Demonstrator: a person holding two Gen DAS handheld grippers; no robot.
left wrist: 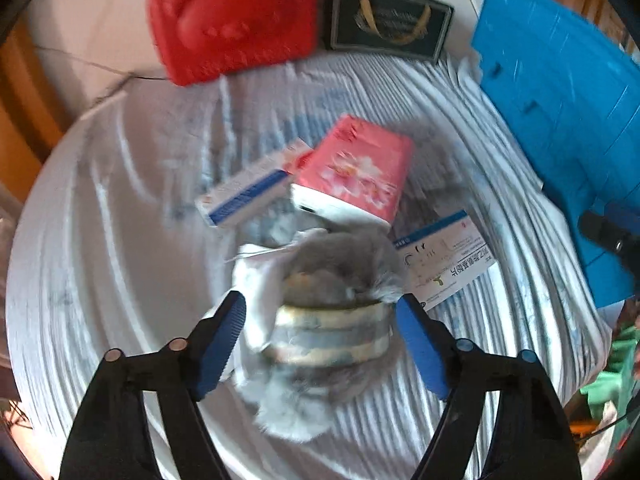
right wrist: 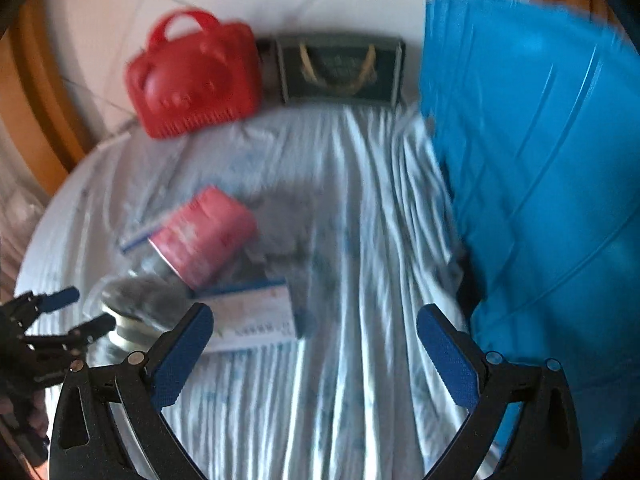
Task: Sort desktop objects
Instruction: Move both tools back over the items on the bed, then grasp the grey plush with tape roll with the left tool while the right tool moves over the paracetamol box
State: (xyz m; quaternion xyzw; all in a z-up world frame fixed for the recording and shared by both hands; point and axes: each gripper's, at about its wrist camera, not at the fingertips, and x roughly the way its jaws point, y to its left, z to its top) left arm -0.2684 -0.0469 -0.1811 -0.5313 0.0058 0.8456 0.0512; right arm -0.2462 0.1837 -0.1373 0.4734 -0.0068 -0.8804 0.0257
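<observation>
A grey furry slipper (left wrist: 332,320) with a striped band lies on the wrinkled white cloth (left wrist: 120,240). My left gripper (left wrist: 320,316) is open, its blue pads on either side of the slipper without touching it. Behind it lie a pink tissue pack (left wrist: 356,168) and two medicine boxes (left wrist: 248,192) (left wrist: 444,264). My right gripper (right wrist: 316,336) is open and empty above bare cloth (right wrist: 340,380), right of a medicine box (right wrist: 252,316). The right wrist view also shows the pink pack (right wrist: 204,236), the slipper (right wrist: 140,304) and the left gripper (right wrist: 76,312).
A red plastic basket (left wrist: 236,20) and a dark gift bag (left wrist: 388,20) stand at the back against the white wall. A large blue bin (left wrist: 568,112) stands at the right, close to my right gripper in the right wrist view (right wrist: 540,160). Wooden frames flank the table.
</observation>
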